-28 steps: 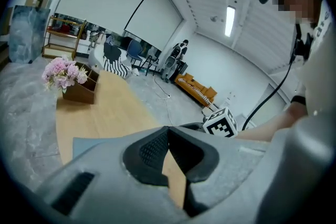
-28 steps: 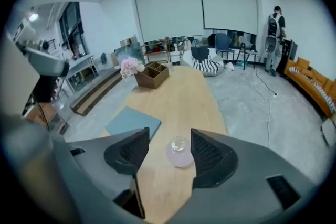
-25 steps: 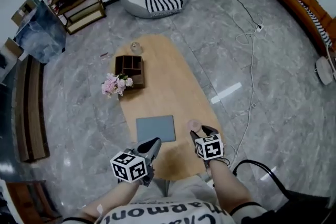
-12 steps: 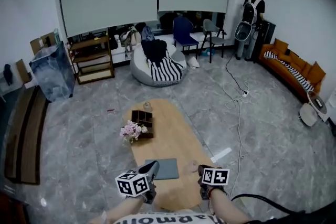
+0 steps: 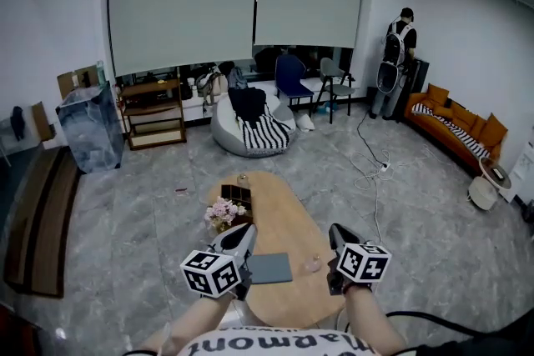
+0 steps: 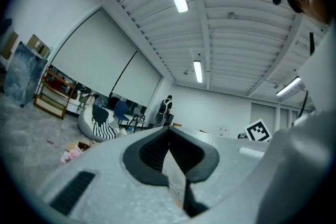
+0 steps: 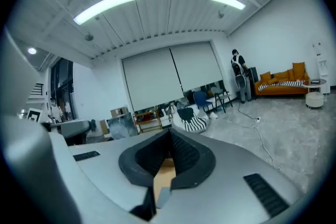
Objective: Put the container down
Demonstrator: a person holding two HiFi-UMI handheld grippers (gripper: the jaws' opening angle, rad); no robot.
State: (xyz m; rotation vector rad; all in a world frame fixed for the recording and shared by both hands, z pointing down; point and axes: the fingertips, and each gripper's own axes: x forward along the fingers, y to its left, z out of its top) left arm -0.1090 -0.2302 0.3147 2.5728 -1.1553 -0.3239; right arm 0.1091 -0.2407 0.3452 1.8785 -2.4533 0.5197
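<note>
The container (image 5: 313, 264) is a small clear cup standing on the oval wooden table (image 5: 288, 225), just right of a grey mat (image 5: 271, 268). My right gripper (image 5: 337, 232) hangs to its right, a little apart from it, jaws shut with nothing between them. My left gripper (image 5: 243, 231) hovers over the mat's left side, also shut and empty. In the left gripper view the left gripper (image 6: 169, 131) points up at the room and ceiling. In the right gripper view the right gripper (image 7: 169, 135) shows only a strip of tabletop below its tips.
A wooden organizer box (image 5: 234, 195), pink flowers (image 5: 222, 212) and a small glass item (image 5: 243, 178) occupy the table's far half. A cable (image 5: 373, 171) trails over the floor to the right. A beanbag (image 5: 249, 126), shelves (image 5: 153, 113), chairs, an orange sofa (image 5: 459, 132) and a standing person (image 5: 394, 62) are far off.
My right gripper's jaws have gone from open at the container to shut and drawn back from it. The head view has tilted up from the table to the room.
</note>
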